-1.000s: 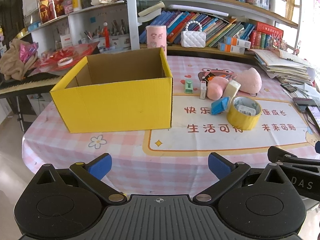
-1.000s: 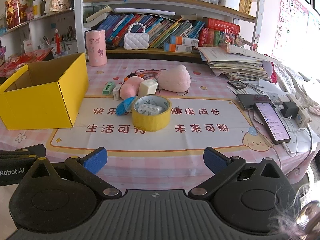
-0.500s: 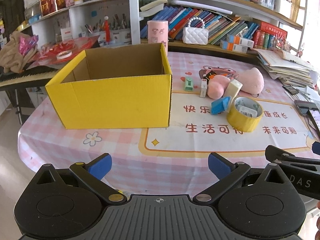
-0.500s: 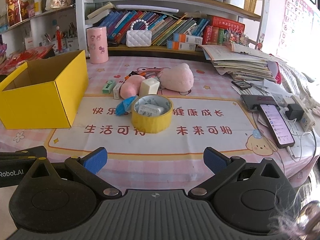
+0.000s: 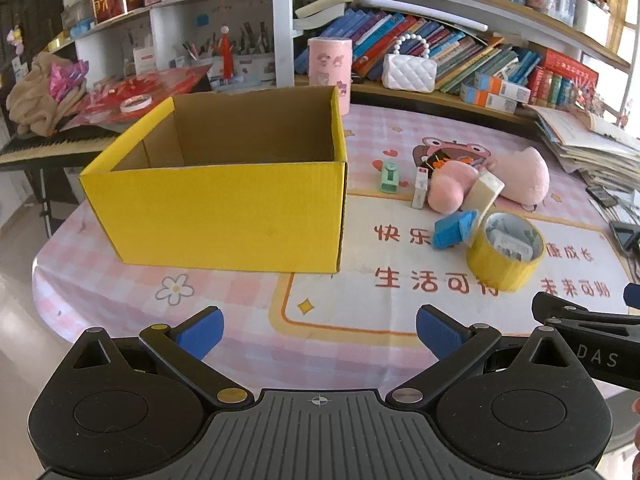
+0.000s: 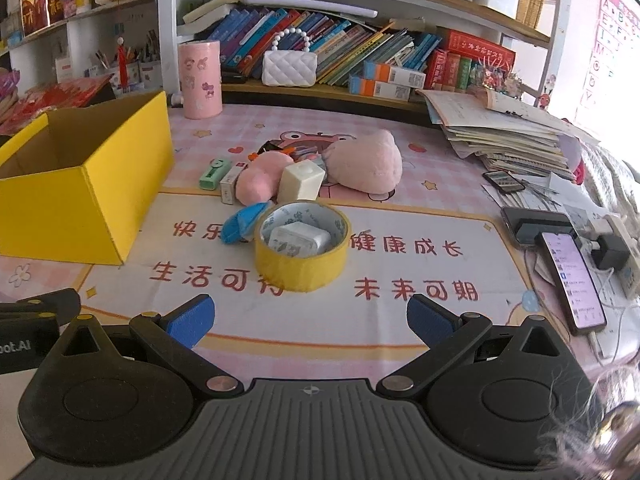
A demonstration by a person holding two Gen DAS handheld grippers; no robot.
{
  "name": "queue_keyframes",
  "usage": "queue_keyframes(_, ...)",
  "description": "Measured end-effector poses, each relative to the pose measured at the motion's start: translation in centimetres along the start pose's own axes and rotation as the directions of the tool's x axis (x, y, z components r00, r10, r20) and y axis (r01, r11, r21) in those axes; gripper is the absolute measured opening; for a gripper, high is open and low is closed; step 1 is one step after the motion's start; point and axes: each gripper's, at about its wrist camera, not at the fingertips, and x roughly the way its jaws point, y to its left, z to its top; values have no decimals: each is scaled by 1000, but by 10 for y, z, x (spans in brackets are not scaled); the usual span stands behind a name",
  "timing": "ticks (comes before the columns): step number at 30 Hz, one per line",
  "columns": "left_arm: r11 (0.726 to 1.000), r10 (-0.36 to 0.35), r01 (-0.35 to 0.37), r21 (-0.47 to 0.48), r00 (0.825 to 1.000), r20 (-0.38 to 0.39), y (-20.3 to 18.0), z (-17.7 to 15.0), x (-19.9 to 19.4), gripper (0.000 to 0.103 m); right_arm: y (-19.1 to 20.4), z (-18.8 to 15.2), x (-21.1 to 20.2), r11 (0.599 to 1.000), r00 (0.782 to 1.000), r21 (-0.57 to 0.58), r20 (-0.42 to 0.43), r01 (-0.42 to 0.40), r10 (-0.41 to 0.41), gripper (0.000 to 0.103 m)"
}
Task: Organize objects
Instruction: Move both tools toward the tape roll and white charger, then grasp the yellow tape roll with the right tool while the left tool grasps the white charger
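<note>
An open yellow cardboard box (image 5: 224,216) stands empty on the table's left; it also shows in the right wrist view (image 6: 80,200). A yellow tape roll (image 6: 301,258) with a small white item inside lies mid-table, also in the left wrist view (image 5: 505,264). Beside it are a blue object (image 6: 240,222), a cream block (image 6: 301,182), two pink plush toys (image 6: 366,166), a green item (image 6: 214,173) and a small white box (image 6: 230,184). My left gripper (image 5: 318,330) is open and empty near the front edge. My right gripper (image 6: 308,316) is open and empty, just short of the tape roll.
A pink cylinder (image 6: 200,80) stands at the back. A paper stack (image 6: 508,132), phones (image 6: 572,276) and chargers lie at the right. A bookshelf (image 6: 360,52) with a white purse (image 6: 289,68) runs behind the table. The pink tablecloth (image 5: 224,300) hangs over the front edge.
Both grippers have risen slightly and edged toward the table; the box and tape roll appear a little nearer. Both stay open. No object has moved.
</note>
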Motion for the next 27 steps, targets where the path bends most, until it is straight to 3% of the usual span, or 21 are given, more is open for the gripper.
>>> queue_keyframes(7,998,31,-31,-50,999,-12,-10,9,14,103,-11,15,29,998,999,-59,-27,-24,23,103)
queue_keyframes(14,990,29,-30,-141,999,-15,-10,16,20,103,-19,32,59,988,992,-96,-37,-122,119,102)
queue_keyframes(27,961,182,-198,-192,978,-99,-10,13,25,103,-1,39,127,958,986,-236,-55,-165,156,102)
